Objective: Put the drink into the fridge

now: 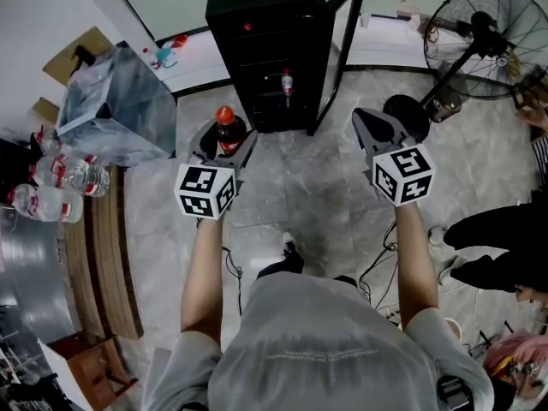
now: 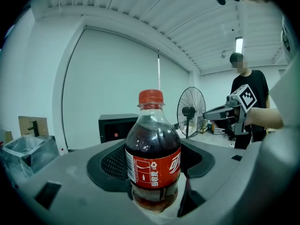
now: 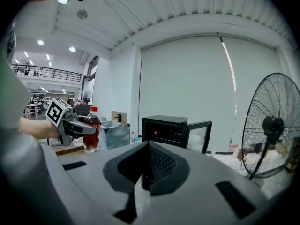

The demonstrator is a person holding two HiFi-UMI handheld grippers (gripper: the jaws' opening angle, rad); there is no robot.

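Facing fridge (image 1: 257, 24), cola bottle (image 2: 153, 158) clamped between fingers (image 2: 108, 165) of left gripper (image 1: 224, 142).

Grey tee (image 1: 330, 349) — grey L gripper (image 1: 224, 140), R gripper (image 1: 373, 125) — b/w marker cubes (image 1: 205, 191) (image 1: 403, 175).

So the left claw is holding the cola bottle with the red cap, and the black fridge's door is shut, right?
Not quite. The glass door of the black box-shaped fridge is open, swung out to the right, as the head view shows. The left claw does hold the clear plastic cola bottle with the red cap.
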